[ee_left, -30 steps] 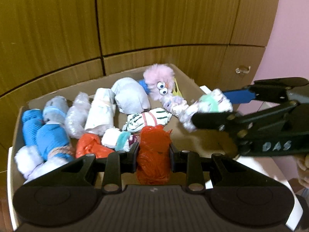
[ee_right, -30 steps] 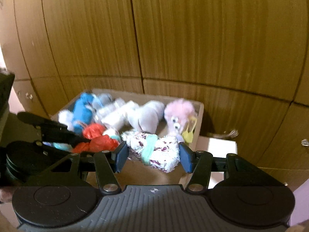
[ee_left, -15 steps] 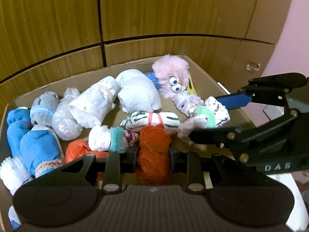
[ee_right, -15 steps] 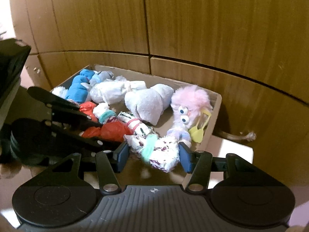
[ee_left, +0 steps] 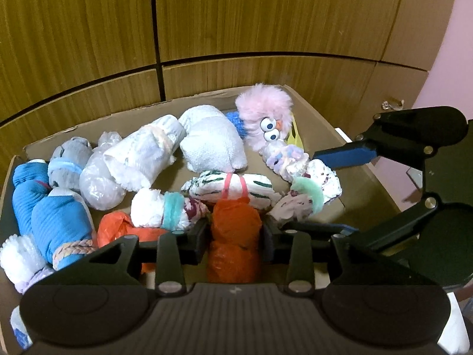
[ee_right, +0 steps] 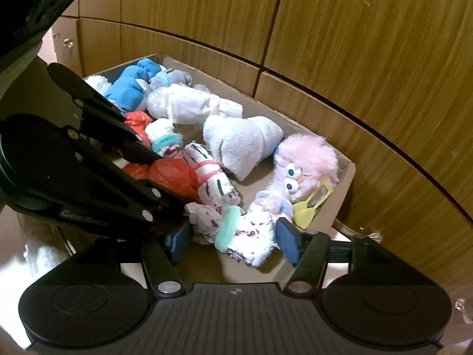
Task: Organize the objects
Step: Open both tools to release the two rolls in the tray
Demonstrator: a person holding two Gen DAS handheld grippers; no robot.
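Left gripper, lower centre of frame: clenched on orange bundle, long axis running up-frame, away from camera. Right gripper, lower centre: pads spread, flanking but clear of white floral bundle with green band, long axis slanting upper left to lower right, in near right corner of cardboard box. Just beyond: striped bundle with pink band, pink fluffy toy at upper right, white towel bundle centre, blue bundles at left. Behind box: wooden panels.

A cardboard box holds rolled blue, white and orange bundles and a pink fluffy toy.
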